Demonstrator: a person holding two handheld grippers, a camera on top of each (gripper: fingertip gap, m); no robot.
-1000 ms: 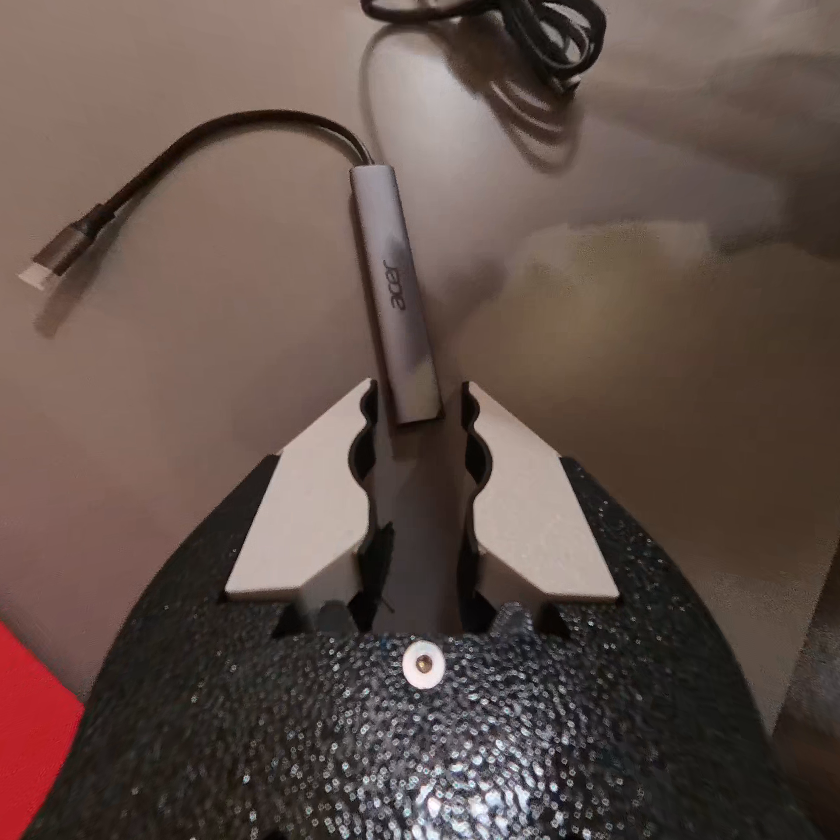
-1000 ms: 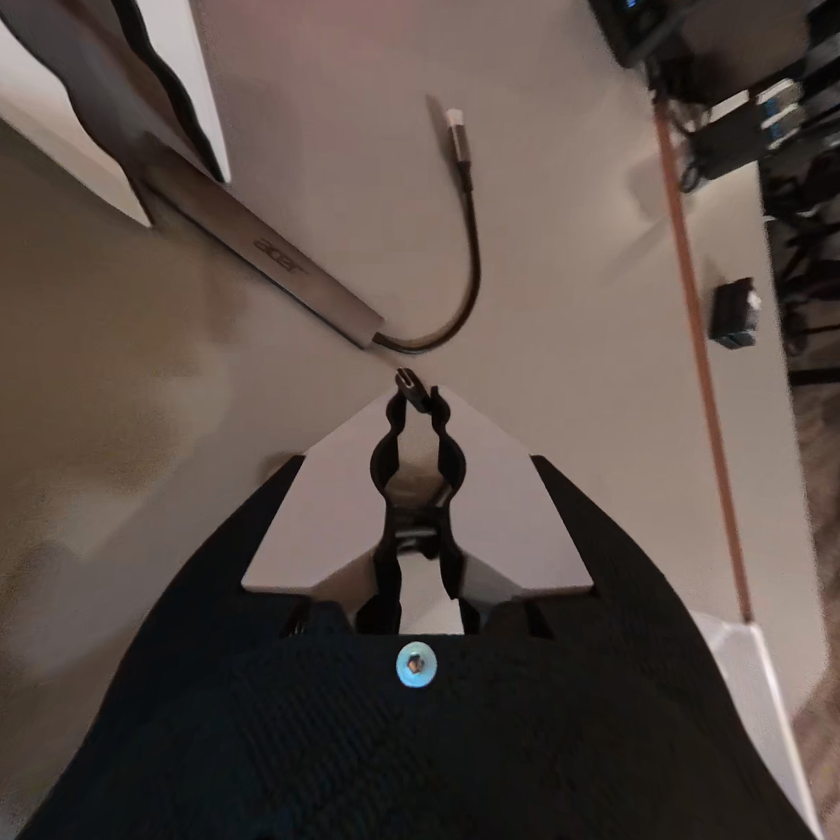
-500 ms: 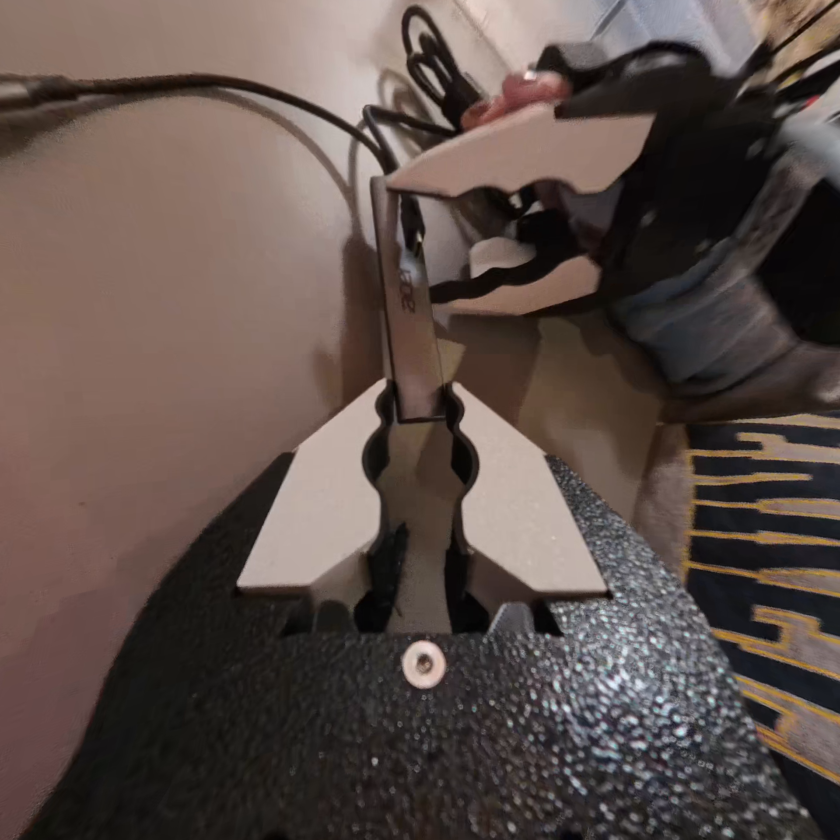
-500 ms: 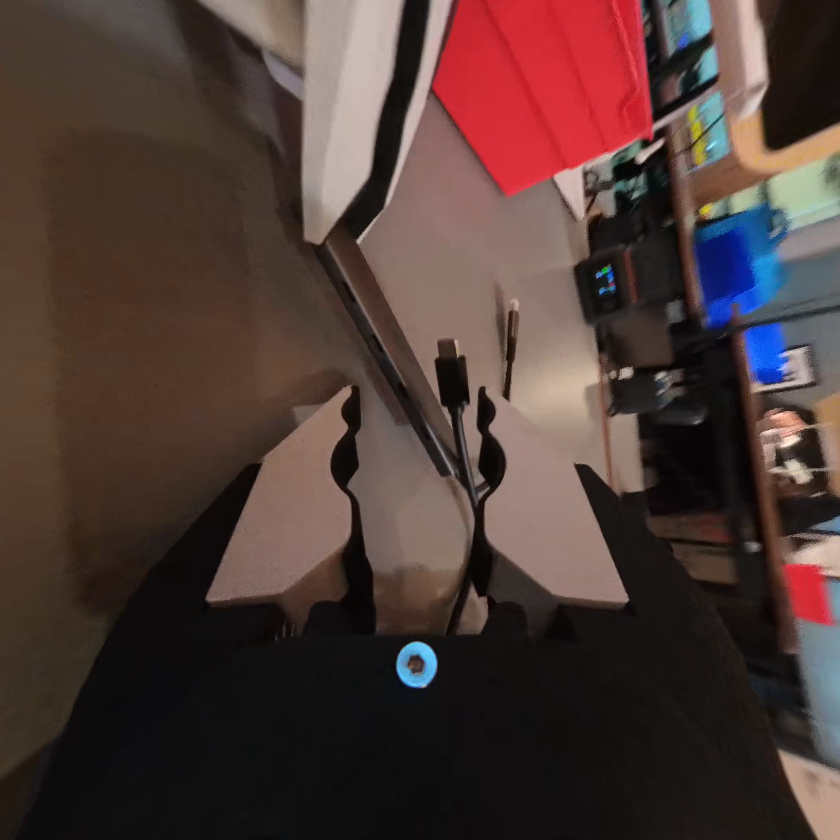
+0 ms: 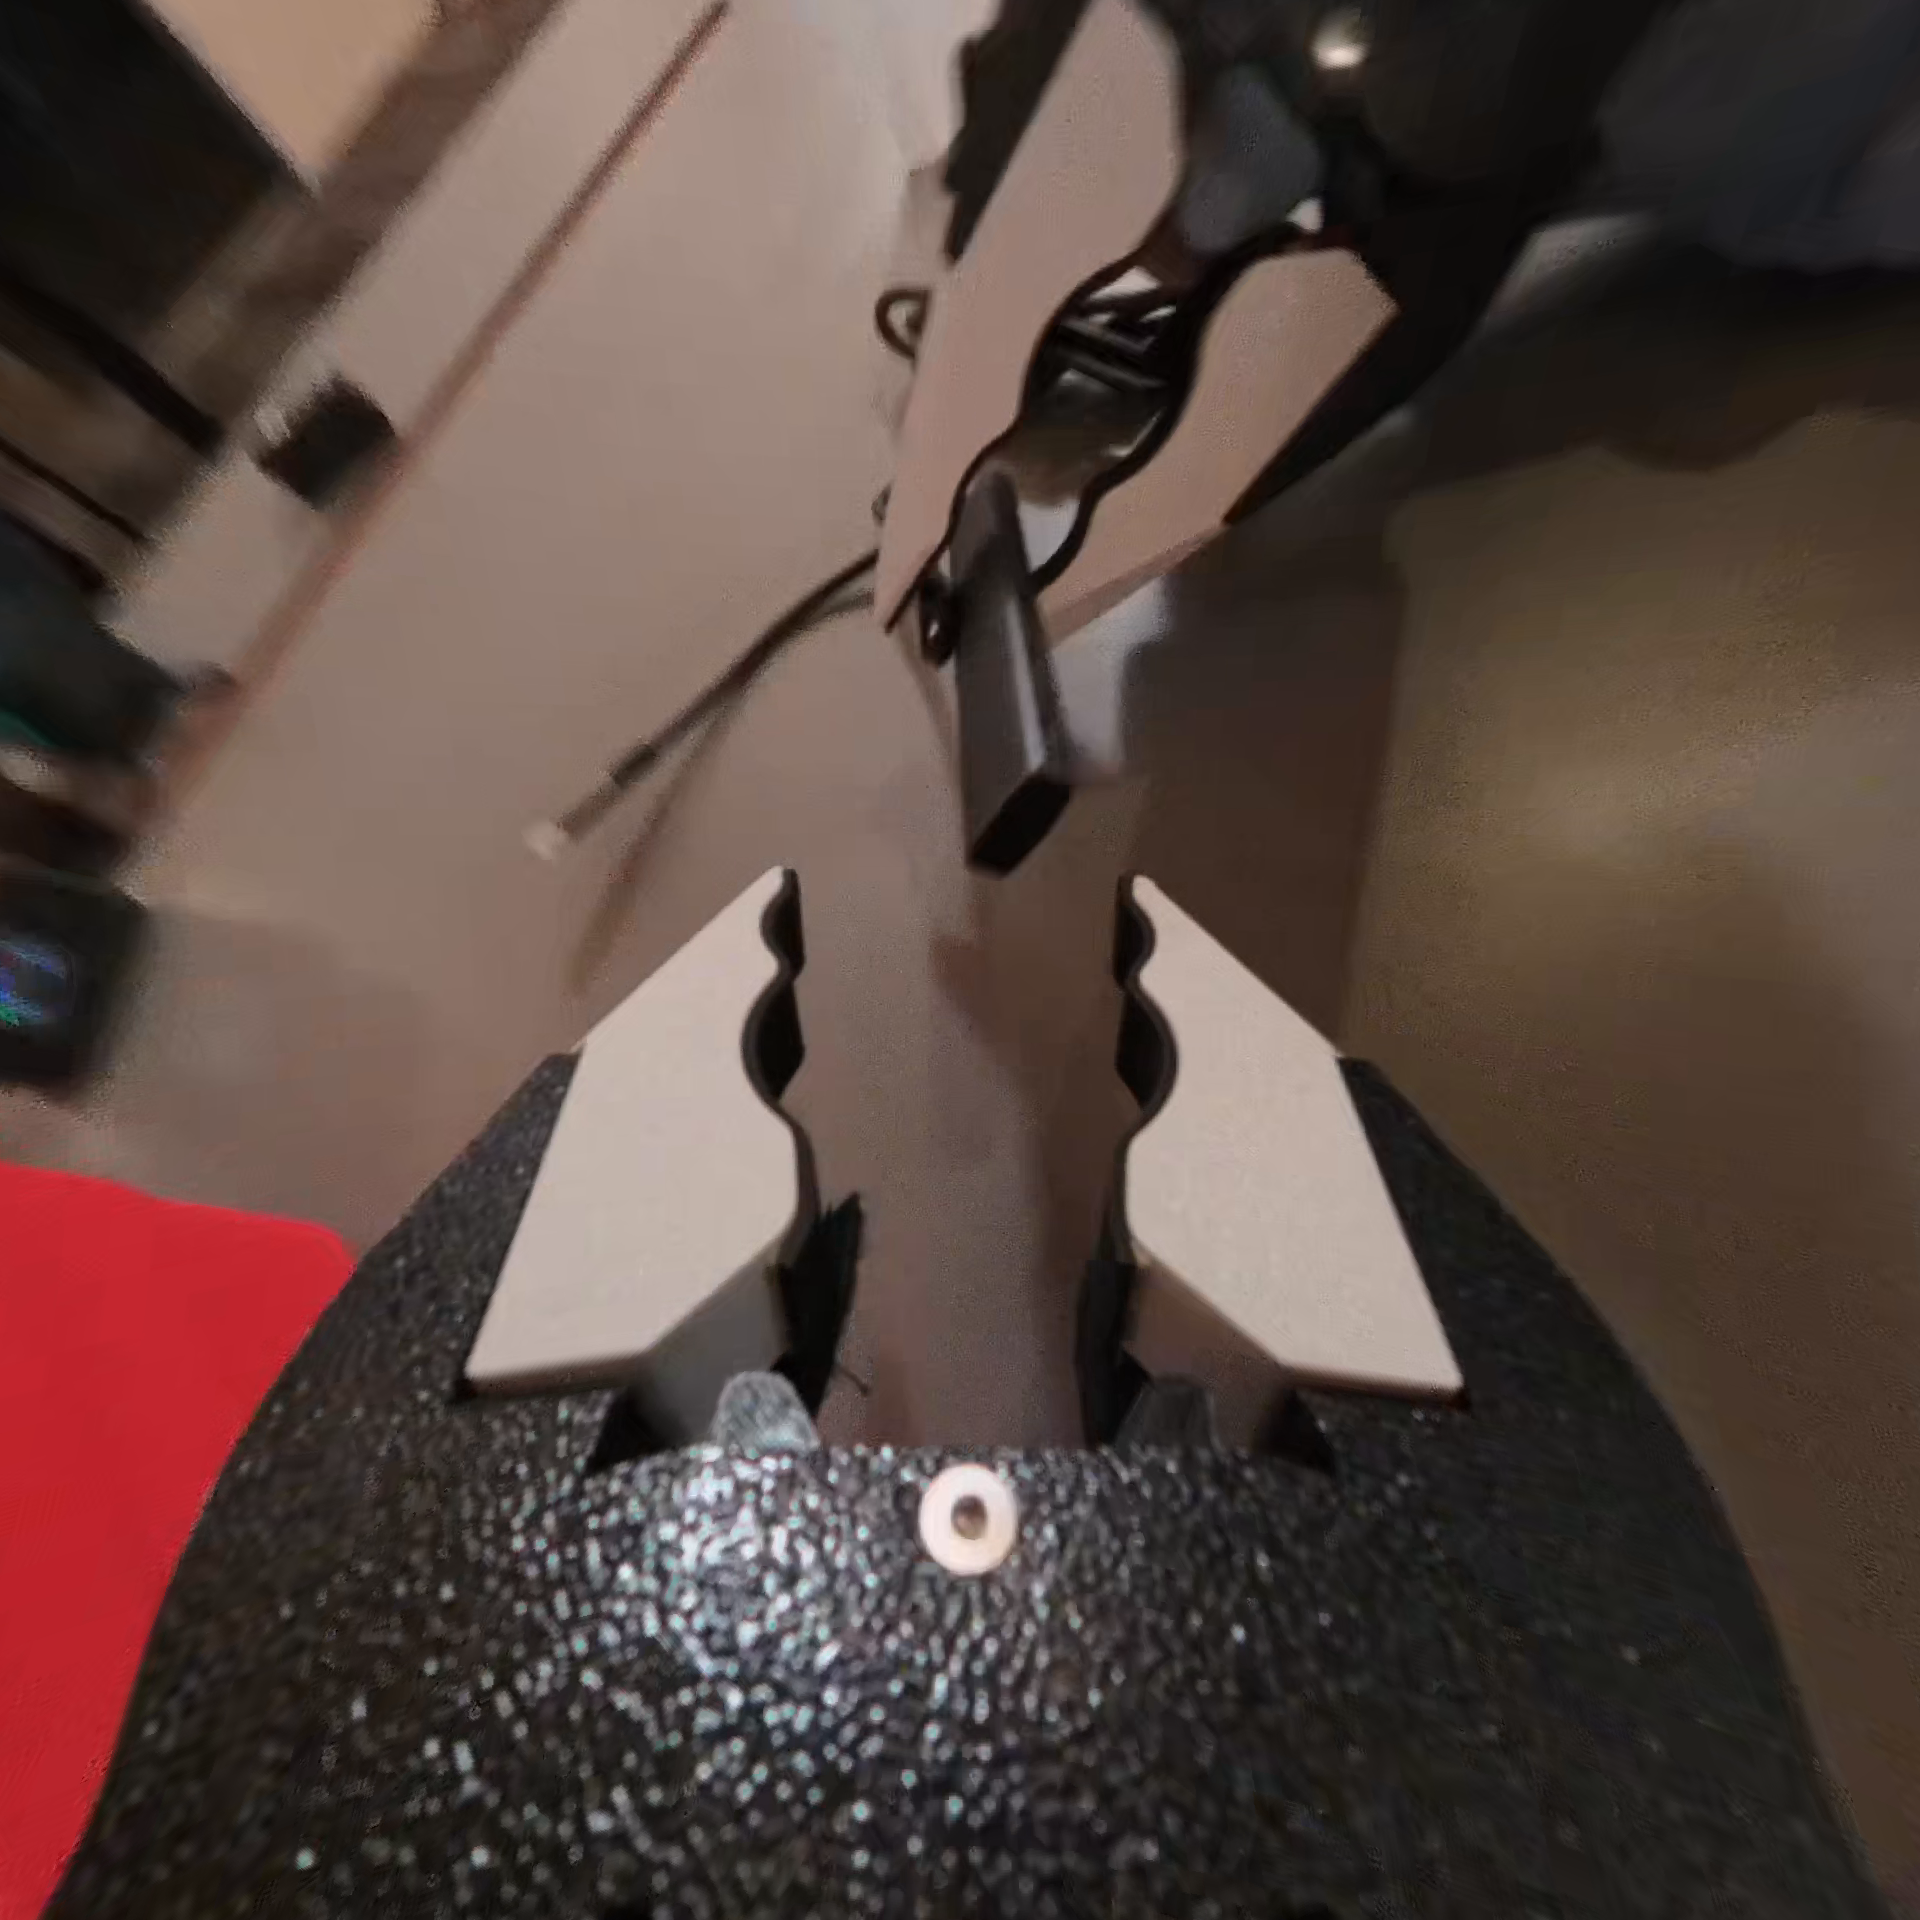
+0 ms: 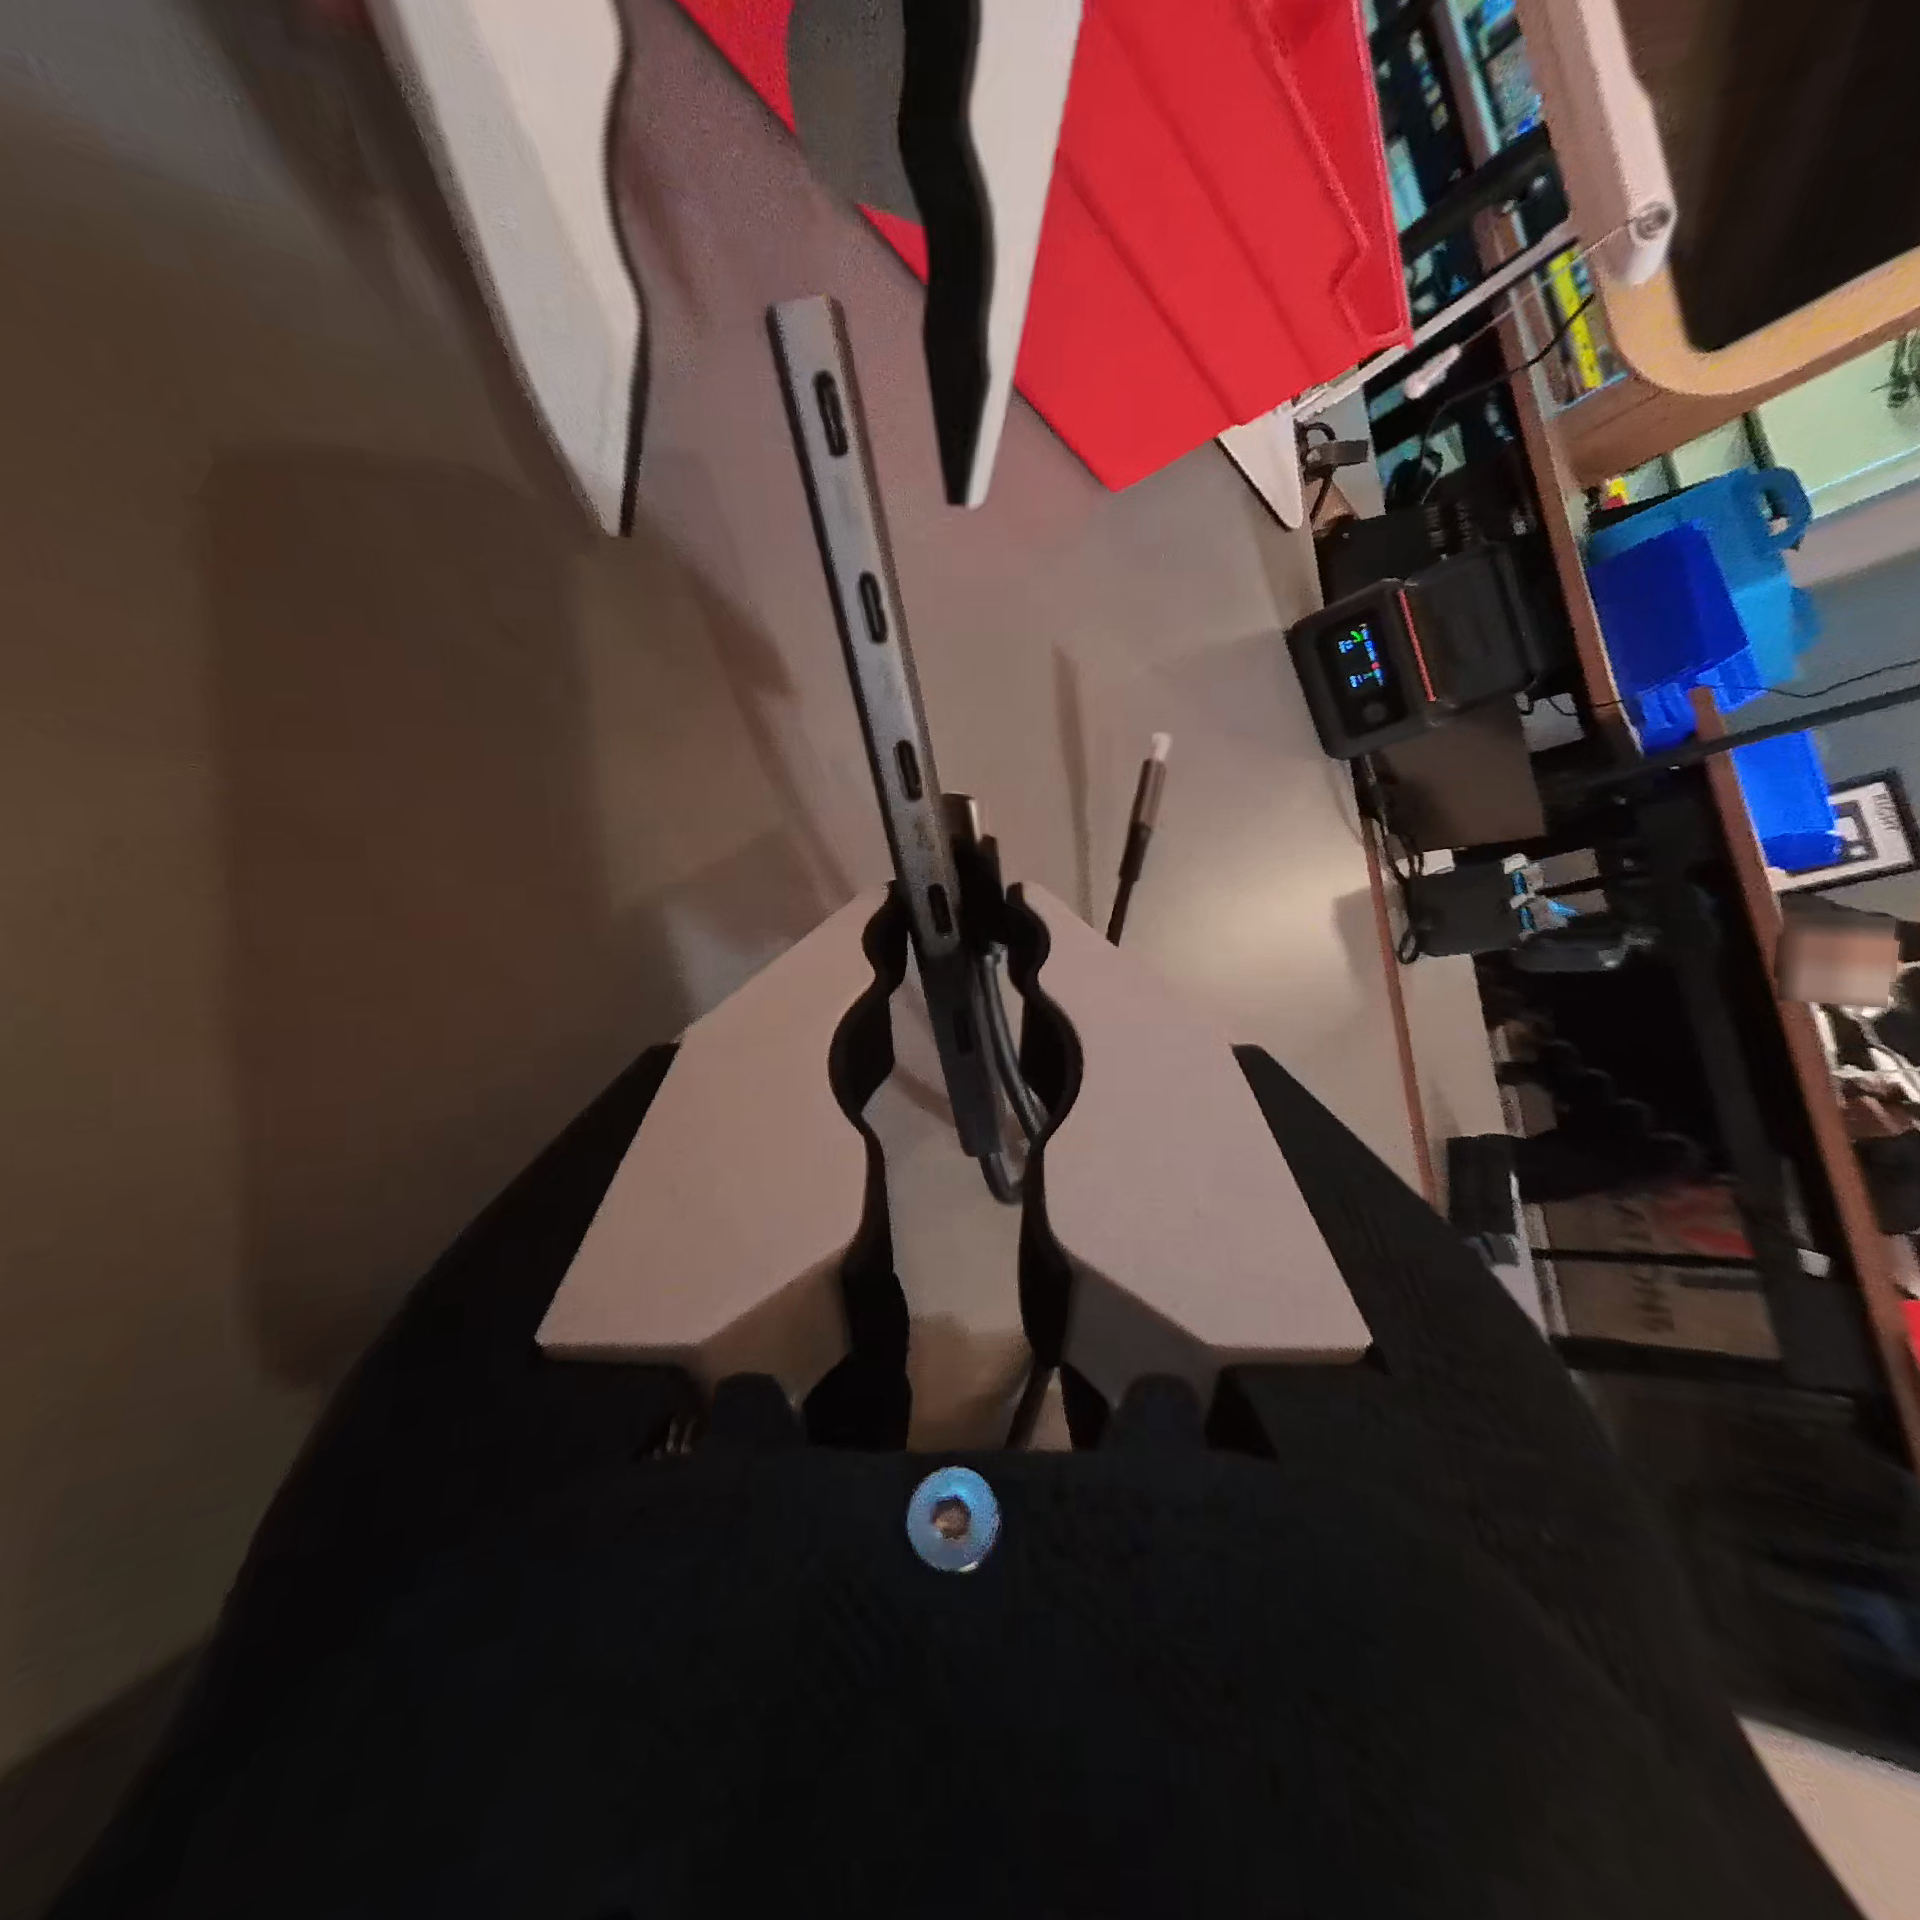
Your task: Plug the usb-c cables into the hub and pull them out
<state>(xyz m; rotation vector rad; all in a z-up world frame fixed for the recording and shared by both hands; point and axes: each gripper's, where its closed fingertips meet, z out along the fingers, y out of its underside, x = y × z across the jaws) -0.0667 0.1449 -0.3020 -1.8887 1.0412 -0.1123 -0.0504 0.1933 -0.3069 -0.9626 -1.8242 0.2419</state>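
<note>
The grey hub (image 6: 852,540) sticks out of my right gripper (image 6: 956,899), which is shut on its near end, port side up. A black usb-c cable plug (image 6: 971,831) is pinched beside the hub in the same jaws; I cannot tell whether it sits in a port. In the left wrist view the right gripper (image 5: 977,613) holds the hub (image 5: 1013,717) above the table. My left gripper (image 5: 956,914) is open and empty just below the hub's free end. Its fingers (image 6: 520,260) show either side of that end. The hub's own tail plug (image 6: 1148,769) lies on the table.
The beige table (image 5: 623,520) carries a red box (image 6: 1195,260) behind the left gripper, seen also in the left wrist view (image 5: 104,1403). A dark device with a lit screen (image 6: 1361,655) and a blue object (image 6: 1683,613) stand past the table's edge.
My left gripper has opened and let go of the hub. My right gripper has closed on the hub's other end together with the black cable, and now carries it.
</note>
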